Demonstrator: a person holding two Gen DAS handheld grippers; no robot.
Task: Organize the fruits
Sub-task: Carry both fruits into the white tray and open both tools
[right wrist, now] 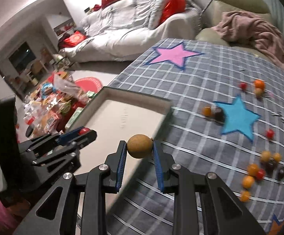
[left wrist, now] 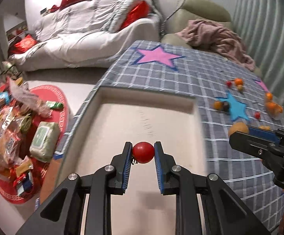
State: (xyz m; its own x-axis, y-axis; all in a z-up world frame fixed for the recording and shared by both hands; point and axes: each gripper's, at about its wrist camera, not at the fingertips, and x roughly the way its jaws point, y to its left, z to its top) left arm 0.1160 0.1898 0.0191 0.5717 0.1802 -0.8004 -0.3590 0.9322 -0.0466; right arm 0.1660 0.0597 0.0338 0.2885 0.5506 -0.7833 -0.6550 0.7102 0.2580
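Observation:
My left gripper (left wrist: 143, 152) is shut on a small red round fruit (left wrist: 143, 152) and holds it over the shallow white tray (left wrist: 146, 98). My right gripper (right wrist: 140, 146) is shut on a tan round fruit (right wrist: 140, 145) at the tray's (right wrist: 138, 96) right edge. The right gripper also shows in the left wrist view (left wrist: 240, 132) with the tan fruit (left wrist: 238, 128). The left gripper shows in the right wrist view (right wrist: 84, 132) with the red fruit (right wrist: 83, 130). Several small orange, red and dark fruits (right wrist: 259, 168) lie scattered on the grey checked cloth (right wrist: 200, 74).
More fruits (left wrist: 238, 83) lie at the far right of the cloth, near a blue star (right wrist: 238, 115). A pink star (left wrist: 157, 55) marks the far end. A white sofa (left wrist: 83, 31), a green armchair with a pink blanket (right wrist: 249, 25), and snack packets on the floor (left wrist: 10, 121) surround the table.

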